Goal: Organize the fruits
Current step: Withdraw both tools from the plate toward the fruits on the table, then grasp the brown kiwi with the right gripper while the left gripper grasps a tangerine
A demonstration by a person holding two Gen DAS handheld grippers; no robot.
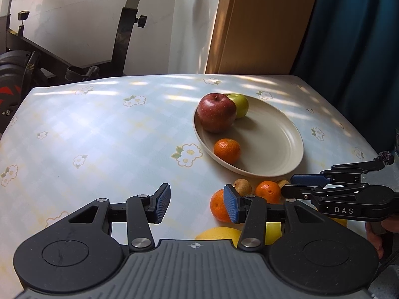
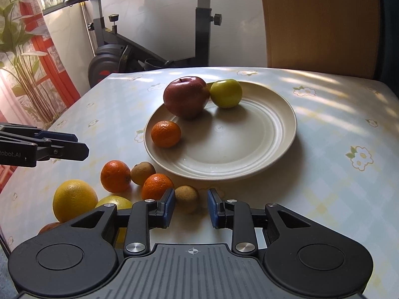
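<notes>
A cream plate (image 2: 261, 134) (image 1: 274, 139) holds a red apple (image 2: 186, 97) (image 1: 216, 112), a green apple (image 2: 226, 93) (image 1: 240, 104) and a mandarin (image 2: 166, 134) (image 1: 227, 150). In front of it on the table lie two mandarins (image 2: 115, 176) (image 2: 156, 186), two brown kiwi-like fruits (image 2: 142, 173) (image 2: 186, 198), a yellow orange (image 2: 74, 199) and a lemon (image 2: 115, 201). My right gripper (image 2: 190, 208) is open, its jaws on either side of the nearer brown fruit, not touching it. My left gripper (image 1: 197, 204) is open and empty, just left of the loose fruit (image 1: 219, 206).
The table (image 2: 336, 199) has a light checked cloth with flowers. An exercise bike (image 2: 119, 57) stands behind its far edge, a wooden panel (image 2: 319, 22) at the back right. A flowered curtain (image 2: 17, 57) hangs at the left.
</notes>
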